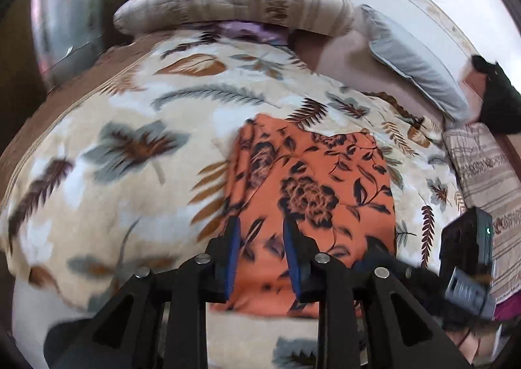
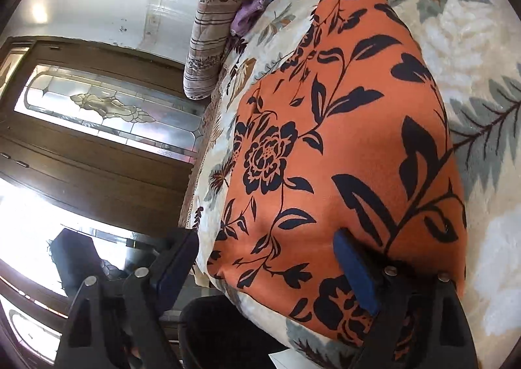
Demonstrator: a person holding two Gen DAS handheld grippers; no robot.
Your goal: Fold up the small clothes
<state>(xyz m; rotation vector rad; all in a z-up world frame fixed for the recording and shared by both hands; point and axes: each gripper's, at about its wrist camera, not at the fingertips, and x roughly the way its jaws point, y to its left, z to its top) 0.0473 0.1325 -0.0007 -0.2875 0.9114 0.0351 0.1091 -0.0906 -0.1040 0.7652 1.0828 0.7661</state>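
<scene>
The orange garment (image 2: 325,141), judged light and limp, is best taken by a corner; the left gripper (image 1: 262,232) and right gripper (image 2: 270,248) are seen parted and empty.

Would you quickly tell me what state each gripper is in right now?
Left gripper: open with a narrow gap, nothing held, above the orange floral garment.
Right gripper: wide open, nothing held, over the garment's near edge.

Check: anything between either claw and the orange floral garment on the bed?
Nothing visible. The left claw hangs just above the orange black-flowered cloth garment, jaws slightly apart and empty. The right claw stands wide open over its near edge. Only the leaf-print cream blanket lies around it.
</scene>
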